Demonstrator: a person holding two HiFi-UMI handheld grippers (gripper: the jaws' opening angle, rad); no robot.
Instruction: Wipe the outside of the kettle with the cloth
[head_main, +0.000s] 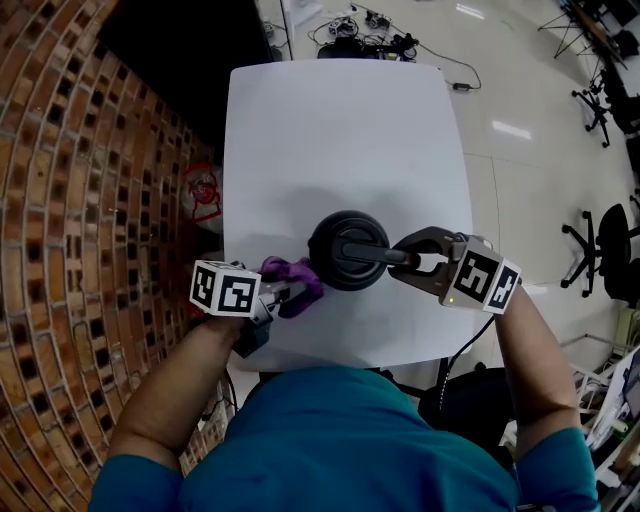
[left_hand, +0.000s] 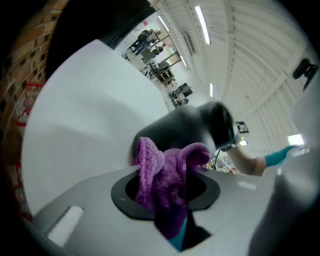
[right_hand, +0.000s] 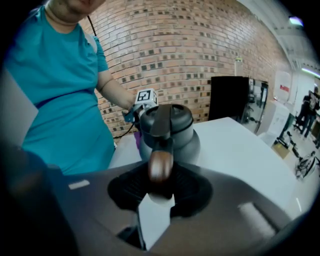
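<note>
The left hand-held gripper (head_main: 285, 296) is pinching the cloth (head_main: 293, 279) beside the kettle (head_main: 340, 225), probably mid-wipe; the right hand-held gripper (head_main: 412, 259) is clamping the handle (head_main: 372, 252).

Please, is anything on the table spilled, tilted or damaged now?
Nothing stands out. The round dark grey kettle stands upright on the white table, its handle in the right gripper; the left gripper holds the purple cloth beside it. No spill shows.
</note>
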